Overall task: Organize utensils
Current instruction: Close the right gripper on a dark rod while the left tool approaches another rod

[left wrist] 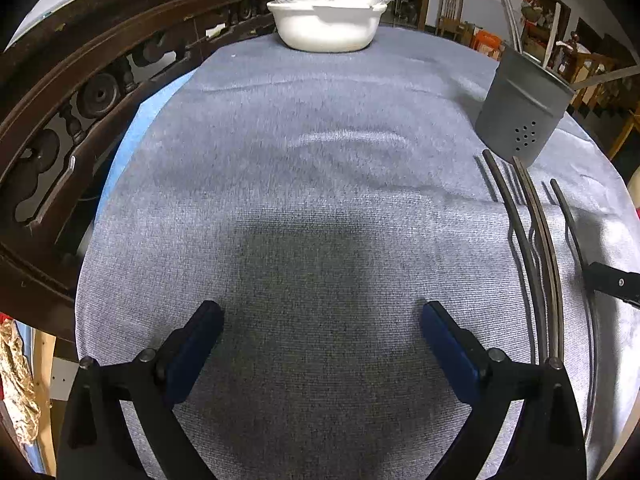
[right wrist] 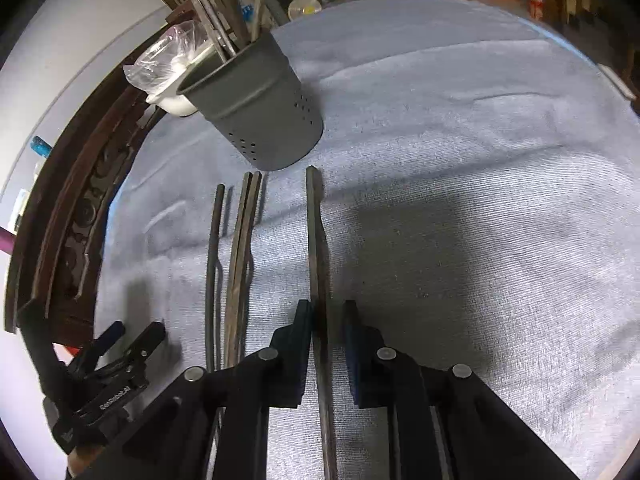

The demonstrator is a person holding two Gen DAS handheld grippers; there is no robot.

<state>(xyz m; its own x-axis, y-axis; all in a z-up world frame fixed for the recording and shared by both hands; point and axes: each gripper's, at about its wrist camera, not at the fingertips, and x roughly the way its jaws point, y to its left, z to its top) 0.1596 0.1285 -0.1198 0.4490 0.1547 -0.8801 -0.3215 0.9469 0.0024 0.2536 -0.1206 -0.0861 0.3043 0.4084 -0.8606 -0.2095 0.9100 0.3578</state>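
Right wrist view — the right claw (right wrist: 327,320) straddles a chopstick (right wrist: 316,240) on the cloth (right wrist: 480,200), pads nearly closed, not yet gripping.

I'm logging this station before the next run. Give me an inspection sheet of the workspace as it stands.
Surface: table under a grey-blue cloth, wrinkled.
Job's things: grey perforated holder upright with utensils already in it; four chopsticks on the cloth: a single one, a touching pair, and a separate chopstick.
Clutter: white dish with a clear plastic bag, at the far edge.
Grippers: left gripper open over bare cloth; right gripper astride the separate chopstick, gap visible on one side.
Cables: nothing seen.
Surroundings: dark carved wooden furniture; chairs and boxes beyond.
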